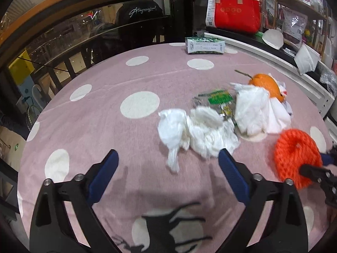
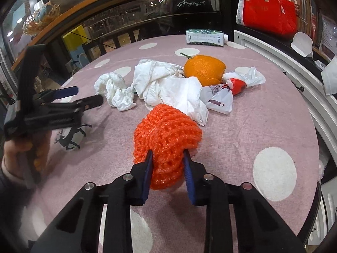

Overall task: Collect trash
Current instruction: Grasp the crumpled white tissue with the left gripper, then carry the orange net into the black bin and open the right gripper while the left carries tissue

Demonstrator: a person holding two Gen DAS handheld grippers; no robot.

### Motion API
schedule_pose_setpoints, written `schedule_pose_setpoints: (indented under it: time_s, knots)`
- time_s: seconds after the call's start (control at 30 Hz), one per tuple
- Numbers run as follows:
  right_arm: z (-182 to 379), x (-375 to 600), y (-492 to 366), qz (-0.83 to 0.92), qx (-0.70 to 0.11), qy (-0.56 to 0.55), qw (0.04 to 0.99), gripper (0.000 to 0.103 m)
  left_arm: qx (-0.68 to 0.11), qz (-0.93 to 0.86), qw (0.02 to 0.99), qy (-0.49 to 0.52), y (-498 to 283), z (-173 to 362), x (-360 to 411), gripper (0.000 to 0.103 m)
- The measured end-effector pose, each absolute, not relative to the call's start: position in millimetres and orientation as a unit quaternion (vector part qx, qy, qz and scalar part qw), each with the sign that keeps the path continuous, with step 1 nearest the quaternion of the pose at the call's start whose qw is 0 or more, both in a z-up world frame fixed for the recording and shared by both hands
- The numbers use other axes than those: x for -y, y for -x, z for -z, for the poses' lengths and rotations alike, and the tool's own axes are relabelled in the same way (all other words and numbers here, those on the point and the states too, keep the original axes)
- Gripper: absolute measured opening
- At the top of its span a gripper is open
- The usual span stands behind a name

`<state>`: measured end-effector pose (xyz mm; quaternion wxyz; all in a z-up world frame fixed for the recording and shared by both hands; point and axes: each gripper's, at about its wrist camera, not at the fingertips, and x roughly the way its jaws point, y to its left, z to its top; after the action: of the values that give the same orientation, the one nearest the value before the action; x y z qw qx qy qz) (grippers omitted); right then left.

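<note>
The right gripper (image 2: 167, 158) pinches the orange foam net (image 2: 166, 130) mid-bench; the left gripper (image 1: 168, 158) hangs spread before crumpled tissues (image 1: 195, 130). "Atagoziyian" shows on a dark chair back (image 2: 190, 3) beyond the far edge.

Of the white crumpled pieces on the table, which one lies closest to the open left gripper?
The crumpled tissue at the left end of the pile. It sits just ahead of the left gripper; the plastic bag and printed wrapper lie farther, toward the orange.

Read white script "Atagoziyian" on black chair back (image 2: 190, 4). Print on green tissue pack (image 2: 205, 38) and red bag's label (image 1: 211, 10): too small to read.
</note>
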<state>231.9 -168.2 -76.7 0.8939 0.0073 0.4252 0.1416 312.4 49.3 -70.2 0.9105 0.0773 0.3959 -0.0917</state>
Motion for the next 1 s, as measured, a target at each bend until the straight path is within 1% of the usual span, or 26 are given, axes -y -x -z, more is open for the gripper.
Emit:
schedule_pose_setpoints:
  time_s: [0.03, 0.1, 0.2, 0.23, 0.27, 0.3, 0.33, 0.37, 0.47, 0.77, 1.0]
  knots:
    - [76, 170, -232, -0.141, -0.424, -0.01, 0.895, 0.027, -0.399, 0.093, 0.909, -0.076, -318, 71, -48, 0.078]
    - [73, 174, -228, -0.142, -0.419, -0.011, 0.897, 0.026, -0.412, 0.097, 0.903, -0.071, -329, 77, -46, 0.074]
    - [70, 177, -225, -0.138, -0.411, -0.006, 0.901, 0.024, -0.428, 0.109, 0.896, -0.054, -339, 84, -43, 0.064]
    - [70, 178, -224, -0.139, -0.409, -0.005, 0.902, 0.024, -0.426, 0.114, 0.896, -0.05, -339, 83, -42, 0.057]
    - [70, 178, -223, -0.138, -0.409, -0.005, 0.902, 0.023, -0.426, 0.117, 0.896, -0.052, -337, 82, -40, 0.046]
    - [70, 179, -223, -0.137, -0.407, -0.007, 0.903, 0.022, -0.424, 0.119, 0.896, -0.055, -335, 81, -38, 0.04]
    - [69, 180, -223, -0.138, -0.405, -0.011, 0.904, 0.022, -0.423, 0.119, 0.896, -0.059, -333, 80, -36, 0.028]
    - [68, 181, -223, -0.139, -0.403, -0.012, 0.904, 0.022, -0.422, 0.117, 0.897, -0.063, -330, 79, -34, 0.022]
    - [64, 180, -218, -0.144, -0.397, -0.012, 0.906, 0.022, -0.412, 0.116, 0.901, -0.073, -320, 75, -31, 0.017]
    - [58, 196, -200, -0.139, -0.39, -0.018, 0.91, 0.022, -0.374, 0.119, 0.919, -0.048, -273, 47, -39, 0.016]
    - [49, 219, -175, -0.127, -0.38, -0.03, 0.916, 0.022, -0.343, 0.144, 0.927, -0.054, -226, 27, -20, 0.016]
